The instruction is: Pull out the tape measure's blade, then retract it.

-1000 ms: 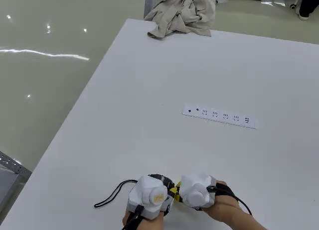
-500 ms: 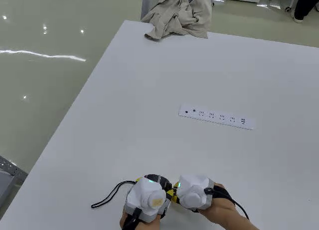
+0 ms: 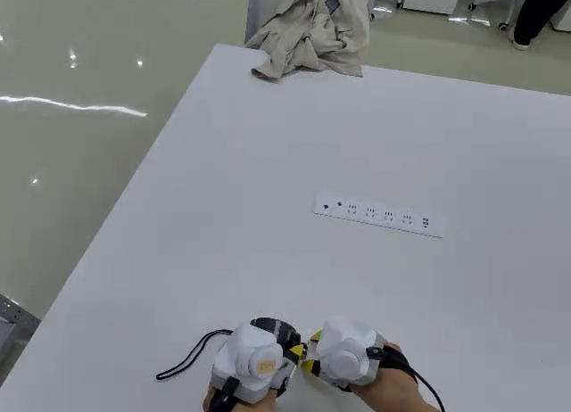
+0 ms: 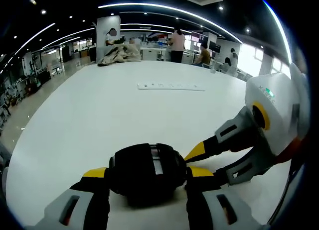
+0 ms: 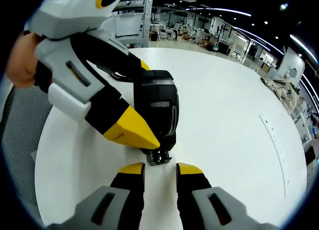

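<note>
A black tape measure (image 4: 147,163) lies on the white table (image 3: 268,162), and my left gripper (image 4: 147,176) is shut on its body. Its black wrist strap (image 3: 183,365) trails off to the left. In the right gripper view the case (image 5: 158,108) shows between the left gripper's yellow-tipped fingers (image 5: 127,128). The blade's metal end tab (image 5: 158,157) pokes out just ahead of my right gripper (image 5: 159,170), whose jaws stand a narrow gap apart with bare table between them. In the head view both grippers (image 3: 281,345) (image 3: 310,358) meet tip to tip at the table's near edge.
A white power strip (image 3: 378,215) lies mid-table, well beyond the grippers. A crumpled beige garment (image 3: 308,28) sits at the far edge. The table's left edge (image 3: 134,207) drops to a shiny floor. People stand far off in the left gripper view.
The head camera has shifted, so everything sits a little lower and further left in the picture. The grippers stay together at the tape measure.
</note>
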Available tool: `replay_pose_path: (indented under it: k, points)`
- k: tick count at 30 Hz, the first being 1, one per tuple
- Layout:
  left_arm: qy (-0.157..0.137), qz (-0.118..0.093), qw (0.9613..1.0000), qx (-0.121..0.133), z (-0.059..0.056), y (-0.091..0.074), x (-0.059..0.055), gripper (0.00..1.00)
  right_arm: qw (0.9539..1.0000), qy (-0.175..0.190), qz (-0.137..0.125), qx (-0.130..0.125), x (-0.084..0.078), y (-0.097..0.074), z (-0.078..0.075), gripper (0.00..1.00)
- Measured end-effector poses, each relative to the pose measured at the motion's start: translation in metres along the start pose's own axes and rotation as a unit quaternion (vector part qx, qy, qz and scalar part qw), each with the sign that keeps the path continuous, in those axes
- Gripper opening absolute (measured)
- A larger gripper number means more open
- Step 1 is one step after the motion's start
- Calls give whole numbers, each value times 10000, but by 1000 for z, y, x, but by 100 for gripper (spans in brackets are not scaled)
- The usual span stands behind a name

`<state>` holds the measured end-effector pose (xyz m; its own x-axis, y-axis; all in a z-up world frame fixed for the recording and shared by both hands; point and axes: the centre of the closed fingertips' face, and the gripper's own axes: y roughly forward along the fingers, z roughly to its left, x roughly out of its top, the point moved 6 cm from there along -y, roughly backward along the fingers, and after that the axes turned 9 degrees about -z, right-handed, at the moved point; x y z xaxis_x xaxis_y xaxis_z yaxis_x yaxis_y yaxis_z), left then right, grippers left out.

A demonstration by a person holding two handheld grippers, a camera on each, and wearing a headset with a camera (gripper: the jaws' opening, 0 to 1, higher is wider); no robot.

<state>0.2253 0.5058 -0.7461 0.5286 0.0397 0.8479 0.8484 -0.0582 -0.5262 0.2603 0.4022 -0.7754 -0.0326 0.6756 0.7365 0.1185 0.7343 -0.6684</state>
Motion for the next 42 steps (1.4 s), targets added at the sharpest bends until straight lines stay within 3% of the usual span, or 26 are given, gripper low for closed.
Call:
replay_pose_path:
  k: [3, 7, 12, 17, 20, 25, 32, 42]
  points:
    - [-3, 22, 10000, -77, -1, -1, -2, 62, 9991, 388, -74, -166, -5, -3, 2, 28]
    - [43, -31, 9999, -158, 0, -6, -4, 64, 9968, 633, -294, -387, -3, -11, 5, 30]
    - [26, -217, 9992, -322, 3, -10, -6, 68, 9925, 909, -456, -681, -5, -22, 10, 35]
    - [-34, -288, 9989, -378, 12, -16, -10, 70, 9846, 1315, -610, -973, -8, -33, 17, 38]
    - [2, -297, 9988, -394, 18, -19, -13, 72, 9768, 1628, -727, -1184, -9, -40, 21, 40]
    - [-1, -377, 9981, -483, 28, -31, -14, 74, 9699, 1815, -813, -1404, -11, -52, 32, 42]
    - [97, -458, 9963, -724, 32, -47, -13, 80, 9601, 2004, -931, -1712, -10, -71, 42, 45]
    - [61, -549, 9949, -842, 55, -69, -13, 85, 9467, 2200, -1082, -2088, -9, -102, 56, 52]
